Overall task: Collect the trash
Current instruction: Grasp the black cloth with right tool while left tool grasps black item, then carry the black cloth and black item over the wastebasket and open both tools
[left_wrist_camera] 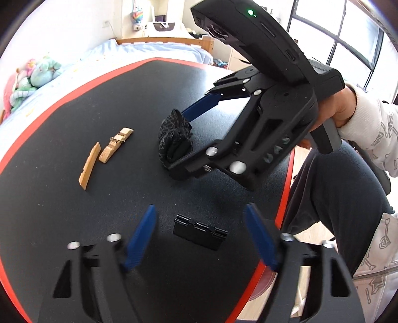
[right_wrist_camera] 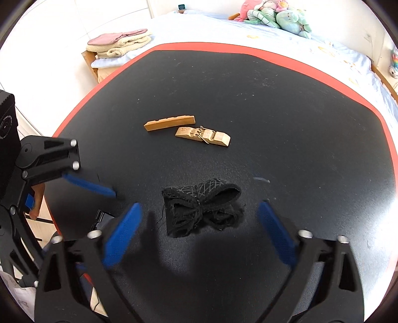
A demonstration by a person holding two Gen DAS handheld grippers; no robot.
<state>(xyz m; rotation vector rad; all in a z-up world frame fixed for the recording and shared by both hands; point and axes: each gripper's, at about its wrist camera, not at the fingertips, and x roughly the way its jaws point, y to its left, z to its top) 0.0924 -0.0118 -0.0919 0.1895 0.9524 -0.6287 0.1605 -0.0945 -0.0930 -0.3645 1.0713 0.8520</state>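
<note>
A crumpled black fabric scrap [right_wrist_camera: 202, 207] lies on the black table [right_wrist_camera: 248, 99] between my right gripper's [right_wrist_camera: 199, 211] open blue fingers. It also shows in the left wrist view [left_wrist_camera: 175, 139], with the right gripper [left_wrist_camera: 179, 141] open around it. A broken wooden clothespin lies beyond: one loose half [right_wrist_camera: 169, 123] and one half with its spring [right_wrist_camera: 202, 136]. In the left wrist view these are at left [left_wrist_camera: 89, 166] [left_wrist_camera: 115, 145]. A small black ridged plastic piece [left_wrist_camera: 200, 231] lies between my open left gripper's [left_wrist_camera: 200, 218] fingers.
The table has a red border [right_wrist_camera: 223, 46] and its right edge [left_wrist_camera: 286, 193] is near the person's leg. A bed [right_wrist_camera: 273, 37] with plush toys [right_wrist_camera: 278, 15] and folded towels [right_wrist_camera: 119, 44] lies beyond the table.
</note>
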